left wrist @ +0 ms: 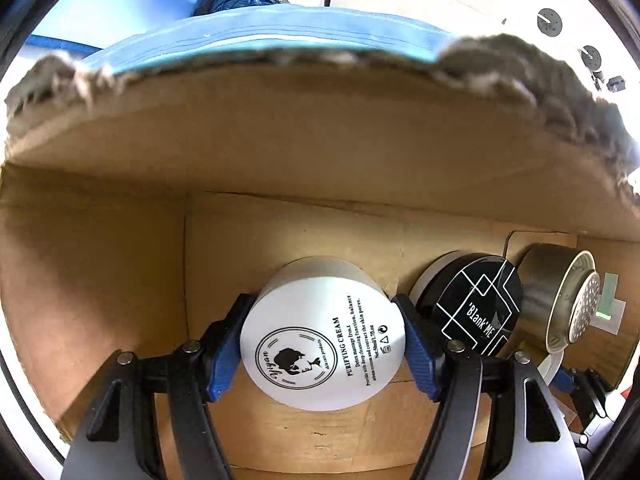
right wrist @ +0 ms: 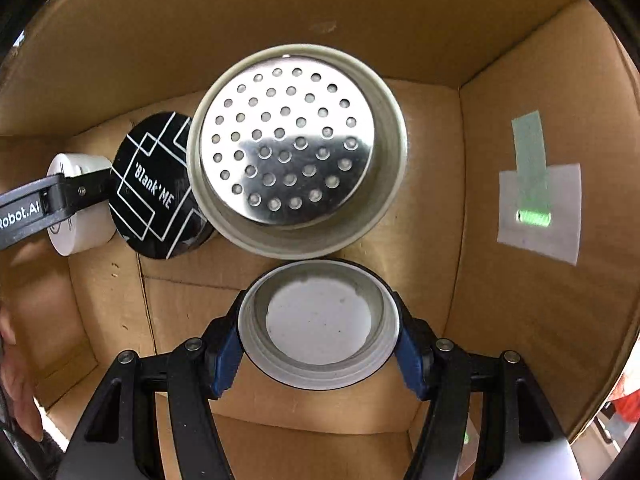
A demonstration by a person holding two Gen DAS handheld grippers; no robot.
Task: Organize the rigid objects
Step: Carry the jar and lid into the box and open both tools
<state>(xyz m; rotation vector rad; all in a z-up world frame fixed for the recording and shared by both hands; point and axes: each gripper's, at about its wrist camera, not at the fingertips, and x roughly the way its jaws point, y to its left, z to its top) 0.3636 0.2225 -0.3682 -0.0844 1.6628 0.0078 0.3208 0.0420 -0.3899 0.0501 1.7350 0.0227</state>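
Observation:
Both views look down into a cardboard box (left wrist: 304, 224). My left gripper (left wrist: 323, 312) is shut on a white cream jar (left wrist: 320, 344), its printed base facing the camera, low over the box floor. To its right lie a black round compact (left wrist: 476, 308) and a metal cup with a perforated strainer (left wrist: 560, 300). My right gripper (right wrist: 319, 312) is shut on a white-lined screw lid (right wrist: 320, 324), inside facing up, just in front of the strainer cup (right wrist: 292, 148). The compact (right wrist: 156, 188) leans against that cup, with the jar (right wrist: 86, 232) beyond it.
The box walls (right wrist: 400, 20) close in on all sides, and a frayed flap (left wrist: 280, 120) overhangs at the back. A white paper patch with green tape (right wrist: 538, 212) sticks to the right wall. Blue sheet (left wrist: 280, 28) lies outside. A hand (right wrist: 16, 380) shows at the left edge.

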